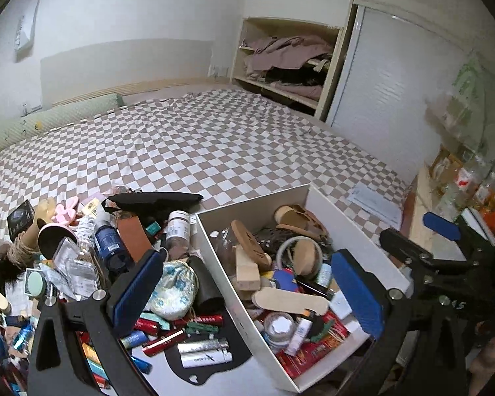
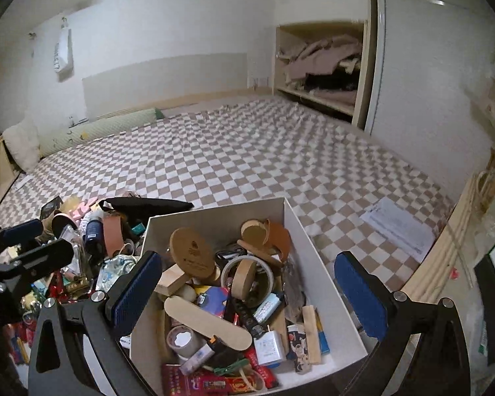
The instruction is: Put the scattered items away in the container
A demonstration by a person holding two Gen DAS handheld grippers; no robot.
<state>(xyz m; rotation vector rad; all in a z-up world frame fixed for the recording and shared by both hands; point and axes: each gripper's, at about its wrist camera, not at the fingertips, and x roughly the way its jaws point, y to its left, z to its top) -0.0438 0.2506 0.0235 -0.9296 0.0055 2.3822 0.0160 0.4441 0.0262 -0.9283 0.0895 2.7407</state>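
A white box (image 1: 356,231) (image 2: 214,217) stands on the checkered bed, filled with several small items: wooden discs, a tape roll (image 2: 247,277), a flat wooden stick (image 2: 208,320), red packets. My left gripper (image 1: 247,293) is open and empty, above the box's left wall (image 1: 234,300). Scattered items lie left of the box: a blue bottle (image 1: 109,241), a white pill bottle (image 1: 178,227), silver lighters (image 1: 204,353), a patterned pouch (image 1: 175,290). My right gripper (image 2: 247,293) is open and empty, above the box. The right gripper shows at the right of the left view (image 1: 412,241).
The checkered bedspread (image 1: 198,145) stretches behind the box. A sheet of paper (image 2: 399,227) lies at the bed's right edge. A wooden side ledge with bottles (image 1: 458,191) is at the right. An open closet shelf with clothes (image 1: 287,62) is at the back.
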